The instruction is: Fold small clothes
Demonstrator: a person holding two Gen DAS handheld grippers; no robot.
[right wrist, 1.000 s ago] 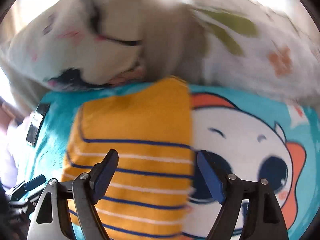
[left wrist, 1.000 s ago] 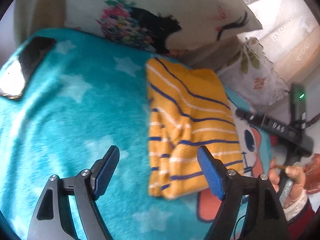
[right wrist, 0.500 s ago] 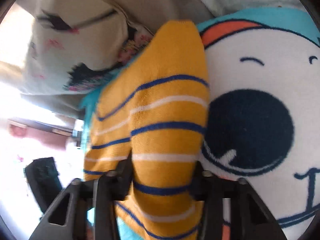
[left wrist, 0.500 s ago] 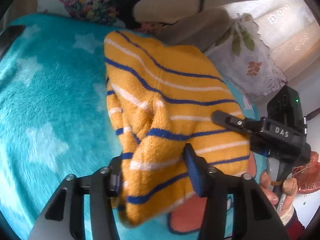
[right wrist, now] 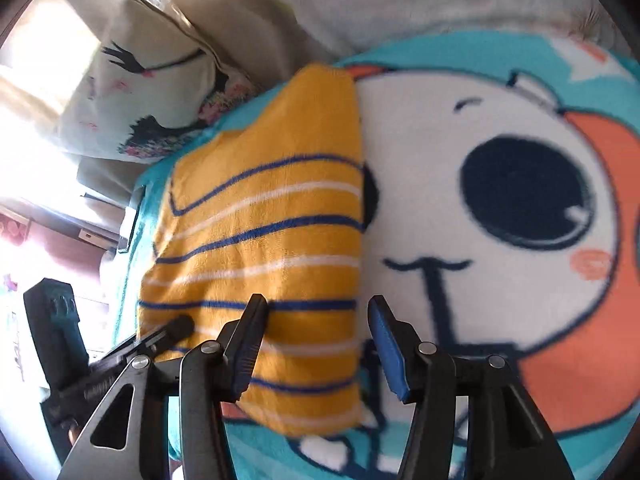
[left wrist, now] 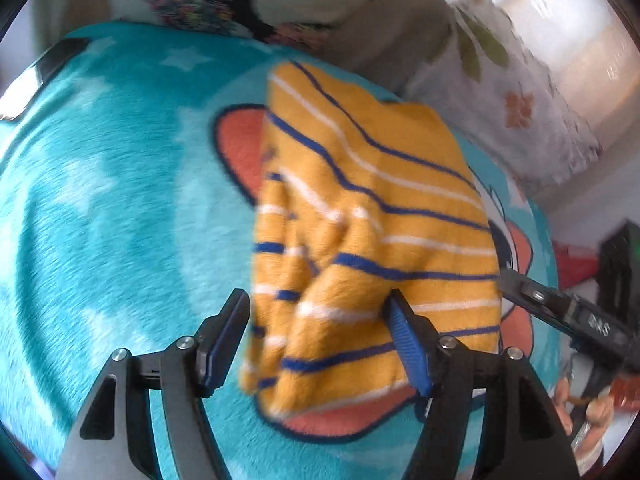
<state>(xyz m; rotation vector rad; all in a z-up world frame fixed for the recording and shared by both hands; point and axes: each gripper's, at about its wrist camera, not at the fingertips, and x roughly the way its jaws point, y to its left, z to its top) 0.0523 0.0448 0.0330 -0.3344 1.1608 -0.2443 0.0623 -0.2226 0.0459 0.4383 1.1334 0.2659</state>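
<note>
A teal cartoon-print blanket (left wrist: 120, 208) carries the folded yellow striped sweater (left wrist: 372, 220), lying flat over the printed face. Left tongs (left wrist: 320, 344) and right tongs (right wrist: 312, 344), jaws just reopened, straddle its near edge without pressing it.

Open teal fleece blanket with white stars (left wrist: 100, 208) left of the folded yellow knit garment with blue and white stripes (left wrist: 372, 216): wide free lane there. Flat dark phone (left wrist: 28, 84) sits at the far left edge, low obstacle. Far side blocked by the bird-print cream pillow (right wrist: 132, 92) and leaf-print white pillow (left wrist: 512, 100), both close behind the garment. White cartoon-face patch of the blanket (right wrist: 480, 216) right of the garment is bare, passable.
</note>
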